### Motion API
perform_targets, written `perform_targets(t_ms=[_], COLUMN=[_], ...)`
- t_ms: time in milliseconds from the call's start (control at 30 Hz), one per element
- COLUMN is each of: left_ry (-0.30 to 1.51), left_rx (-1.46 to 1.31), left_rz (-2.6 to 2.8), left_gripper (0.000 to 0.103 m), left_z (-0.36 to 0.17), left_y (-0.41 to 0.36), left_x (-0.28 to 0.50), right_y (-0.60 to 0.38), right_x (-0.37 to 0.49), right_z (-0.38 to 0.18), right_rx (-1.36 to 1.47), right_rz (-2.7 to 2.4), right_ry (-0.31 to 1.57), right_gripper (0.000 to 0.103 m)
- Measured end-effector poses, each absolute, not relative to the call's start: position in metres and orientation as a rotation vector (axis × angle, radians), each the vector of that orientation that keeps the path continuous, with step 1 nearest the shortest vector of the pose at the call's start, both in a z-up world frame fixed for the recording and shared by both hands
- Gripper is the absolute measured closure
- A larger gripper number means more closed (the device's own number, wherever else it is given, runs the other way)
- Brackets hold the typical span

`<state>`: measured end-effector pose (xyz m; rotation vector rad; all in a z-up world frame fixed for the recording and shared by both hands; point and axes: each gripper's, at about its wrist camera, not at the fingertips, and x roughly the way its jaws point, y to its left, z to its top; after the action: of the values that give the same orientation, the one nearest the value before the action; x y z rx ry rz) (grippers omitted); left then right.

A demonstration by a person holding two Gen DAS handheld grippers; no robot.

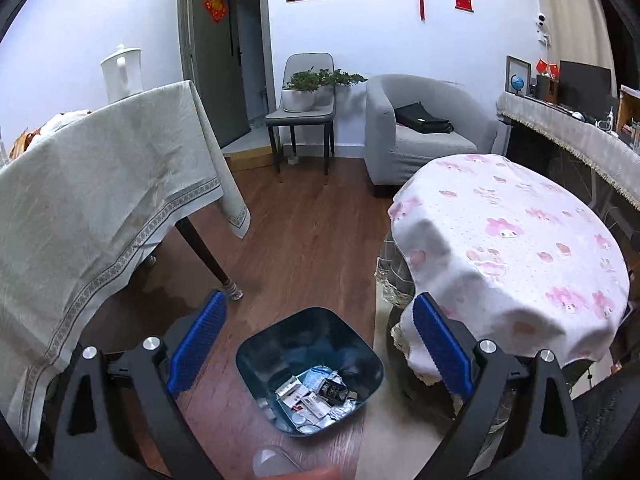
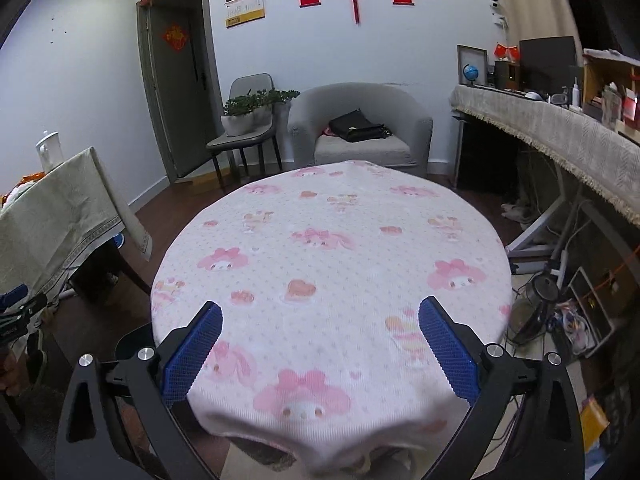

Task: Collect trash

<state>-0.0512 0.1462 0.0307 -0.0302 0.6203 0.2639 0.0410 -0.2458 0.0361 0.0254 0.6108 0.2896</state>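
Note:
A dark teal trash bin (image 1: 360, 354) stands on the wooden floor beside the round table (image 1: 520, 248). Inside it lies a heap of wrappers and paper scraps (image 1: 316, 396). My left gripper (image 1: 320, 312) is open and empty, held above the bin with the bin between its blue pads (image 1: 198, 344). My right gripper (image 2: 320, 320) is open and empty above the near part of the round table (image 2: 332, 248), which wears a pink cartoon cloth. No trash shows on that cloth.
A table with a grey-green cloth (image 1: 92, 200) stands at the left with a white kettle (image 1: 122, 72) on it. A grey armchair (image 1: 420, 128) holds a black bag. A chair with potted plants (image 1: 304, 96), a door and a cluttered desk (image 2: 560, 128) lie beyond.

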Motion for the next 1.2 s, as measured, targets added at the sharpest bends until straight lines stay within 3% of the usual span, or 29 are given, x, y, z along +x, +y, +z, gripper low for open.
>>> perform_targets(t_ms=[1200], left_ry=[0.622], left_rx=[-0.031], left_rz=[0.288], left_gripper=[0.005], left_z=[0.023], left_y=[0.125], left_x=[-0.086], right_y=[-0.216], right_x=[-0.007], right_z=[0.037], right_rx=[-0.068], right_rz=[0.434], right_ry=[0.554], right_gripper=[0.004])
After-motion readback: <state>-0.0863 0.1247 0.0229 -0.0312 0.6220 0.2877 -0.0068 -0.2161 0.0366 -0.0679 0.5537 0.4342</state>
